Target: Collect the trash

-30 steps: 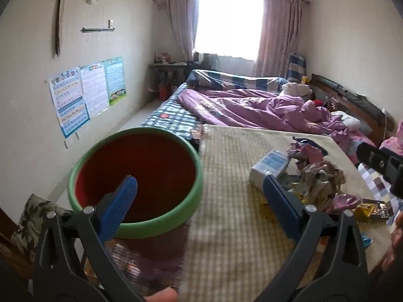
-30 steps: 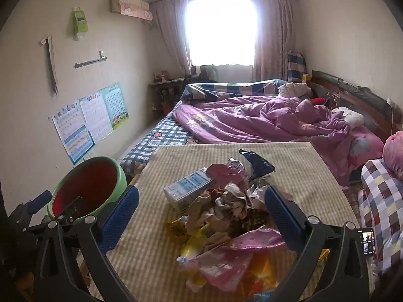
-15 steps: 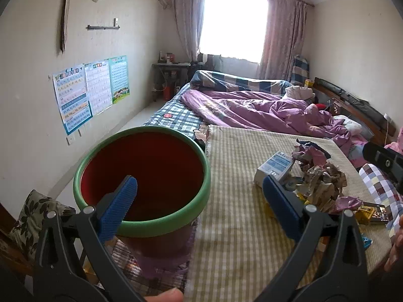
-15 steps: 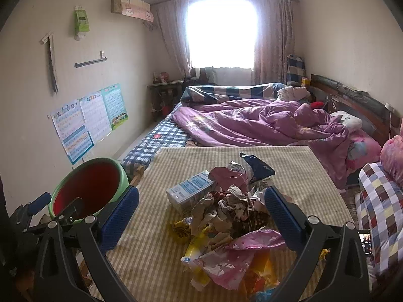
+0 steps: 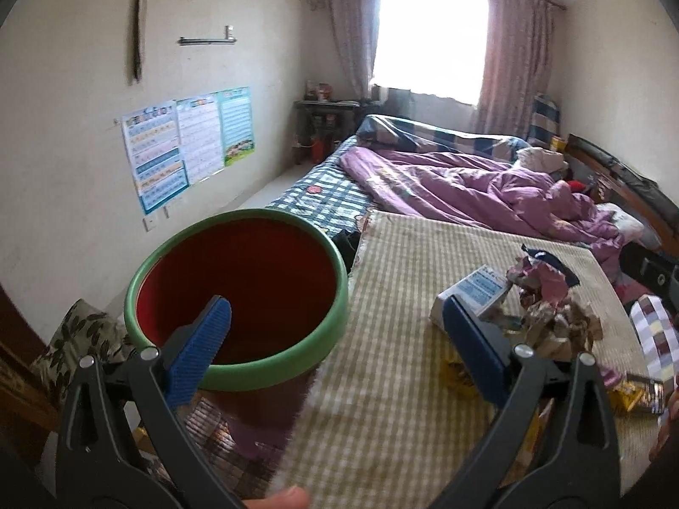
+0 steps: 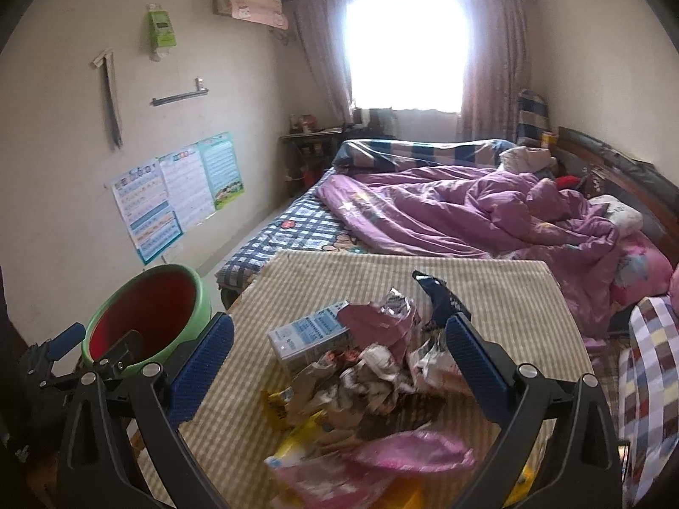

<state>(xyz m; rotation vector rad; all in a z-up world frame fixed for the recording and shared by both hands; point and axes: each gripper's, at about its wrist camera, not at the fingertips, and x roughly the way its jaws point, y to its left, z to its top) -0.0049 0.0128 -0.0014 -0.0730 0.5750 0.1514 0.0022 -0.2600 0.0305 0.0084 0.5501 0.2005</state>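
A pile of trash [image 6: 365, 377] lies on a checked mat [image 6: 488, 292]: crumpled wrappers, a blue-white carton [image 6: 310, 337], a pink bag [image 6: 407, 451], yellow packets. My right gripper [image 6: 339, 364] is open and empty, hovering just above the pile. A red bin with a green rim [image 5: 237, 297] stands at the mat's left edge; it also shows in the right wrist view [image 6: 144, 318]. My left gripper [image 5: 339, 352] is open and empty, its left finger over the bin's mouth. The trash shows at the right in the left wrist view [image 5: 547, 322].
A bed with a purple quilt [image 6: 467, 208] lies beyond the mat. A checked cushion [image 6: 653, 381] is at the right. A leaf-patterned cushion [image 5: 72, 343] sits left of the bin. Posters [image 5: 186, 144] hang on the left wall.
The left gripper has lifted and drawn back a little, so the bin sits lower and farther right in its view. The right gripper has pulled back slightly from the trash. Both stay open.
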